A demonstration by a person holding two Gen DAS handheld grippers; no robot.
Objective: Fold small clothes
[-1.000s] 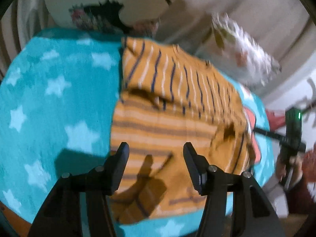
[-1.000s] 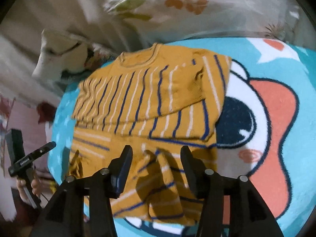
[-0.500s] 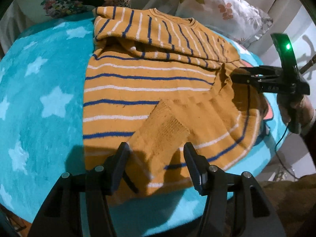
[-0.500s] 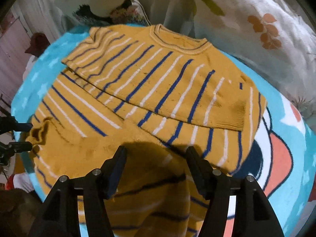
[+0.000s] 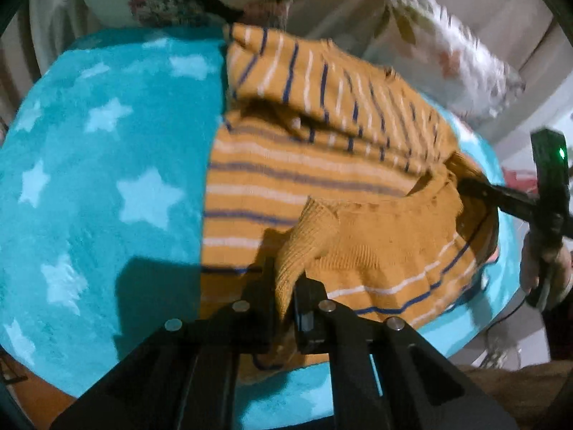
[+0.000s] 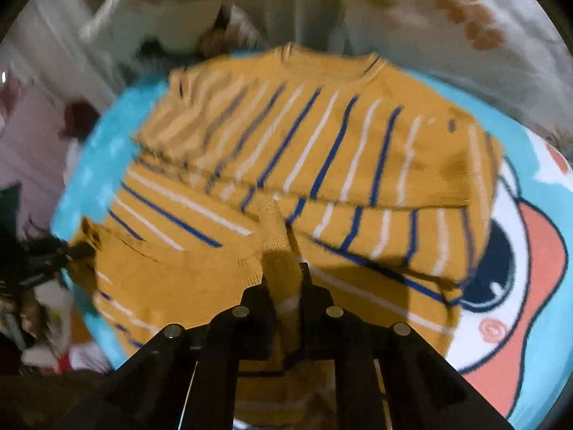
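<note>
A mustard sweater [image 5: 322,186] with blue and white stripes lies on the teal blanket, its upper part folded down over the body. My left gripper [image 5: 284,297] is shut on a ribbed edge of the sweater near its bottom hem, and the knit bunches up between the jaws. In the right wrist view the same sweater [image 6: 322,143] fills the middle. There the jaws of my right gripper [image 6: 286,286] are closing on a raised ridge of knit, pads pressing it. Each gripper also shows in the other's view, the right gripper [image 5: 465,186] at the right and the left gripper [image 6: 77,251] at the left.
The teal blanket [image 5: 107,179] has white stars on the left and a cartoon print [image 6: 530,251] on the right. Floral pillows [image 5: 458,71] and a white pillow [image 6: 161,18] lie behind the sweater. A hand [image 5: 544,265] holds the right gripper's handle past the blanket's edge.
Both grippers stood open over the sweater's lower part; now both have closed on its fabric and pinch up folds of knit. The right gripper has rolled and shifted sideways.
</note>
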